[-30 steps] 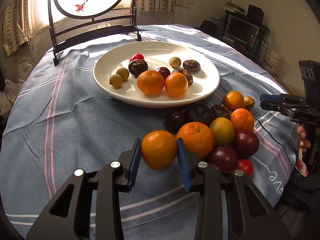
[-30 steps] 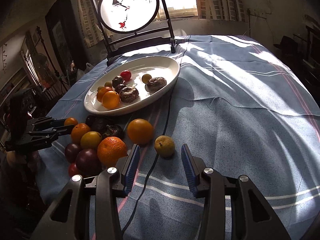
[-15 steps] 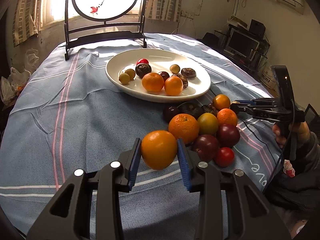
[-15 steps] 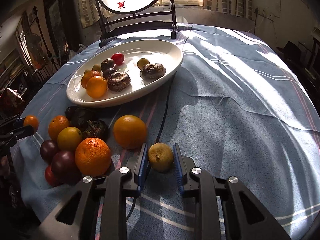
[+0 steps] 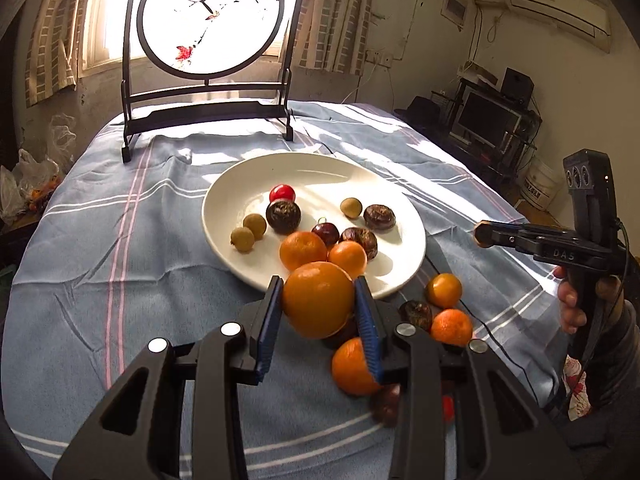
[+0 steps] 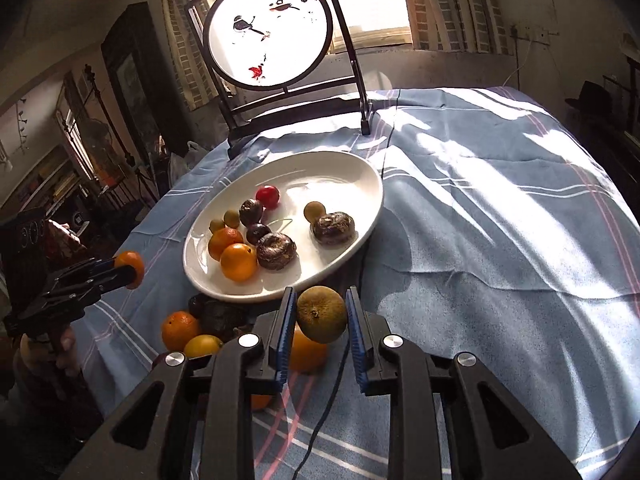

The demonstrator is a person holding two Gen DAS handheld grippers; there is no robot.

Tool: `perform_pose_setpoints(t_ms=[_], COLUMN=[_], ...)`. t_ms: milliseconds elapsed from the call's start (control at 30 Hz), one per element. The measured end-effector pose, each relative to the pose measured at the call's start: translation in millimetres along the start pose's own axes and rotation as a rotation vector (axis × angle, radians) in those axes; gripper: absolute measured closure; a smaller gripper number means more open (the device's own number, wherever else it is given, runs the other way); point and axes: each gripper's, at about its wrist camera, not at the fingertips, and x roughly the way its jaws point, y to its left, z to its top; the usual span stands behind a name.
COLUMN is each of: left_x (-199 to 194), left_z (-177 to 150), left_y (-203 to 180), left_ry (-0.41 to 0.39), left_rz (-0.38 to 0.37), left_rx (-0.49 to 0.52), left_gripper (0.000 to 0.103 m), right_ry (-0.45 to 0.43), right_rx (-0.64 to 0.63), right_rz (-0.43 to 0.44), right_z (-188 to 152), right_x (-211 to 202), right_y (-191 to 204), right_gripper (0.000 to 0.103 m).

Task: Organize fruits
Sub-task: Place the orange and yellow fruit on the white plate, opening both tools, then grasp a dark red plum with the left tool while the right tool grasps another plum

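Left gripper (image 5: pixel 318 306) is clamped on a big orange (image 5: pixel 318 305), blue pads touching both flanks, fruit lifted off the cloth and sitting just short of the near rim of the white plate (image 5: pixel 412 248). In the right wrist view the same gripper (image 6: pixel 130 270) shows at 9 o'clock with the orange (image 6: pixel 129 264) at its tip, left of the plate.

Right gripper (image 6: pixel 322 314) is clamped on a small brownish-yellow fruit (image 6: pixel 322 314), held up in the air at 6 o'clock of the plate (image 6: pixel 372 204). From the left wrist view, that gripper (image 5: pixel 482 234) comes in from 3 o'clock with the fruit (image 5: pixel 481 235) at its tip, beside the plate's right edge.

On the plate: two oranges (image 5: pixel 303 251) touching at the near side, dark wrinkled fruits (image 5: pixel 283 217), a red cherry tomato (image 5: pixel 282 193) toward 12 o'clock, small tan round fruits (image 5: pixel 254 226) toward 9 o'clock.

Loose pile on the striped blue tablecloth (image 5: pixel 120 280) at roughly 5 o'clock of the plate: several tangerines (image 5: pixel 451 327), a dark wrinkled fruit (image 5: pixel 416 314), a dark plum (image 5: pixel 387 404), partly hidden behind the left gripper's right finger.

Round painted screen on a black stand (image 5: pixel 210 20) at the far table edge, 12 o'clock.
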Motion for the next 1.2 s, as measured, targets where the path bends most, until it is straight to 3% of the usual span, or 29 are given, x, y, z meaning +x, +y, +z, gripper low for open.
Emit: perform_pose_setpoints(t_ms=[200,400,467,600,800,900,1067,1200], left_x=[64,111,117,102,47,15,-18,-20], left_z=[48,63,65,65,39,7,-56,-87], left_y=[1,0,2,4,-6,-20,-55,-72], left_ry=[0.039,0.096,0.101,0.069,0.033,0.031,0.066,0.087], left_rz=[0.025,0.049,0.061,0.065,0.042,0.019,0.002,0.015], left_rx=[-0.003,0.007,0.006,-0.005,0.031,0.059,0.147,0.188], left_gripper=[0.068,0.068,0.067,0.054,0.052,0.043,0.043,0.045], right_ry=[-0.002,0.036,0.032,-0.006,-0.024,-0.029,-0.016,-0.005], right_rx=[0.027,0.031,0.025,0.04,-0.017,-0.021,-0.005,0.031], right_rz=[0.058,0.028,0.025,0.021,0.014,0.017,0.007,0.033], right_z=[57,80,82,81,47,18,-36,-69], right_x=[47,95,101,87,38,12,-17,-30], right_y=[8,8,7,3,12,12,11,8], right_gripper=[0.078,0.078,0.076,0.065,0.065,0.065,0.066,0.066])
